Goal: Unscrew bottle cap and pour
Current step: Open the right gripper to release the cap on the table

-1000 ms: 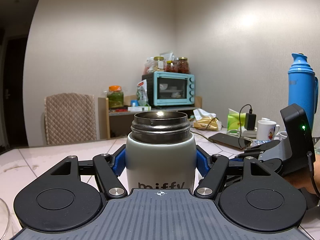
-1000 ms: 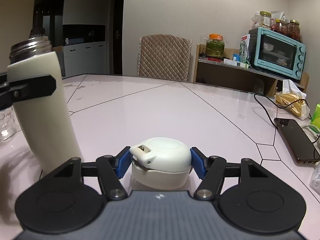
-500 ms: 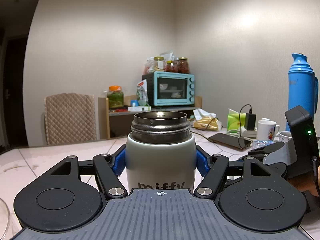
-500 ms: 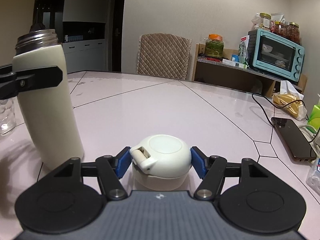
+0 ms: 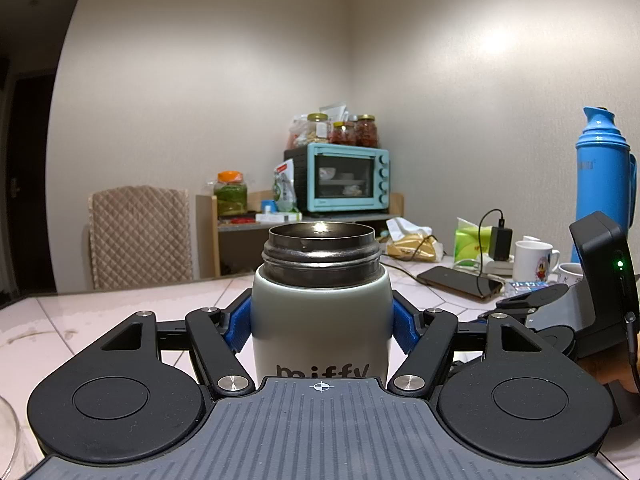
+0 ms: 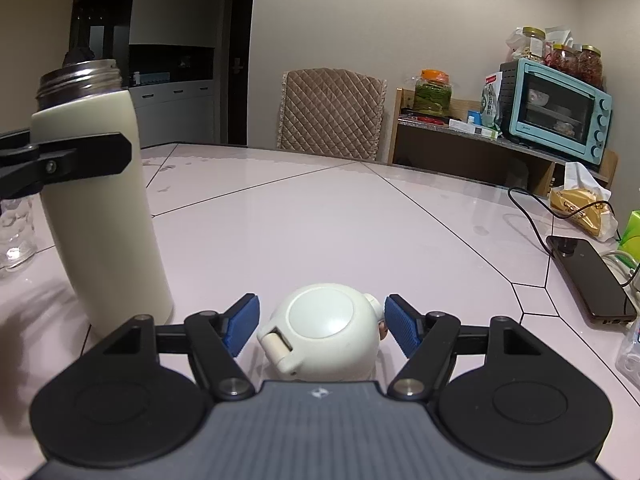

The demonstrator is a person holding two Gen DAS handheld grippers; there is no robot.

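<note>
Two grippers are at work, and we see one from each wrist camera. Our left gripper (image 5: 322,326) has its jaws closed on the white bottle (image 5: 320,320): both blue pads press the bottle's sides just below its shoulder, and the bottle stands upright on the table (image 5: 100,320). Its steel neck is bare, the threads showing and the mouth uncovered. In the right wrist view we see the same bottle (image 6: 100,200) standing at the left, with one black finger of the left gripper across its upper body.

Our right gripper (image 6: 322,322) has just been opening its jaws. The white cap (image 6: 320,332) sits between them on the table (image 6: 340,220), dome up, its hinged flip part turned toward the camera and to the left. We see a gap between each blue pad and the cap, so the jaws stand parted around it and hold nothing. The cap lies near the bottle's foot, to its right and apart from it.

Farther right on the table lies a dark phone (image 6: 588,276) with a cable running to it.
</note>
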